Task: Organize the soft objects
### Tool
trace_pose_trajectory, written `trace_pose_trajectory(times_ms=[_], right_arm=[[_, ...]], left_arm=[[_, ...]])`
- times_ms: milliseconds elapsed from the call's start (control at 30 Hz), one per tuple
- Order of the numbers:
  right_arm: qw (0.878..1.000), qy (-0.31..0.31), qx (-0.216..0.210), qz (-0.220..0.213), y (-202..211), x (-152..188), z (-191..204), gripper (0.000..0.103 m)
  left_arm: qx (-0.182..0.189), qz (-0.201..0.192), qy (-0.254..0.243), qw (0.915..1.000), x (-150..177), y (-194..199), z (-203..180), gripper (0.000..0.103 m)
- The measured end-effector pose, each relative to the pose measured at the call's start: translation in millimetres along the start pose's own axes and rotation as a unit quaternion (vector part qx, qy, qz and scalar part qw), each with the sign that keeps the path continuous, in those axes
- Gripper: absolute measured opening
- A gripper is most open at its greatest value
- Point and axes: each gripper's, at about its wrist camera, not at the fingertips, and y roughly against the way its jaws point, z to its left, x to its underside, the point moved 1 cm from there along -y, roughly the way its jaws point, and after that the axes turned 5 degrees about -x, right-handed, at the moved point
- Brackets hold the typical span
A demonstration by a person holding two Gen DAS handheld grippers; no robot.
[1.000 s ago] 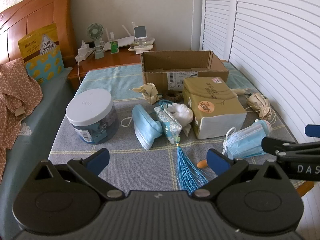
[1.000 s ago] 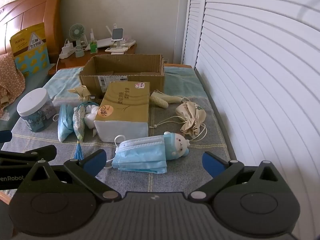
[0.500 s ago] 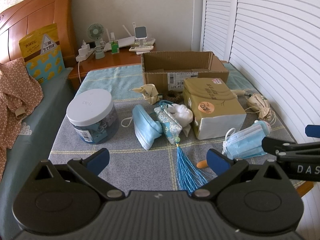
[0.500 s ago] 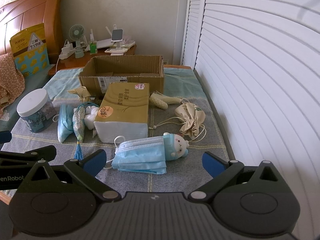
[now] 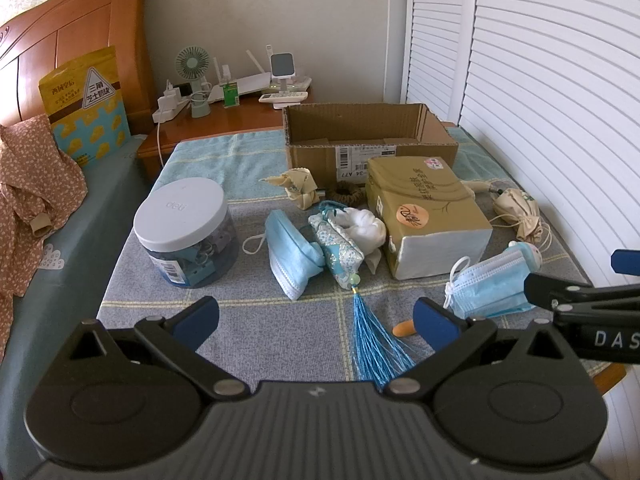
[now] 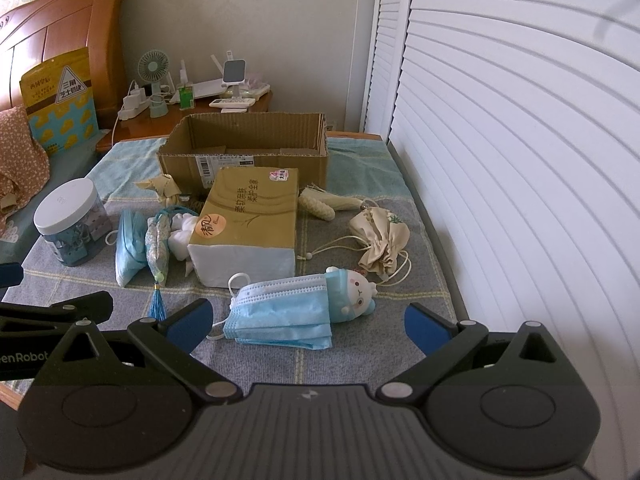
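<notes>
Soft things lie on a cloth-covered table. A stack of blue face masks (image 6: pixel 280 312) with a small plush doll (image 6: pixel 354 290) on it lies just ahead of my open, empty right gripper (image 6: pixel 308 320). A second blue mask (image 5: pixel 290 254), a floral sachet with blue tassel (image 5: pixel 344 252) and a white cloth (image 5: pixel 364 226) lie ahead of my open, empty left gripper (image 5: pixel 316 316). A beige drawstring pouch (image 6: pixel 380 236), a knitted cream piece (image 6: pixel 320 204) and a beige cloth (image 5: pixel 298 188) lie around. An open cardboard box (image 5: pixel 360 140) stands at the back.
A tan tissue pack (image 5: pixel 424 212) sits mid-table. A clear jar with white lid (image 5: pixel 186 232) stands at left. A small orange object (image 5: pixel 404 328) lies near the front edge. White shutters (image 6: pixel 520 140) line the right side. A nightstand (image 5: pixel 224 116) and bed (image 5: pixel 40 208) are at left.
</notes>
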Motion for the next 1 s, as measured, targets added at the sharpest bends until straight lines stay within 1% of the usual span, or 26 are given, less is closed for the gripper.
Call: trace_pose_trajectory(times_ms=[1000], right_arm=[[1.0,0.005,0.0,-0.004,1.0,-2.5,-1.3,0.103]], left_arm=[[0.003,0.002,-0.001,1.0,-2.3,-1.1,-2.2,0.102]])
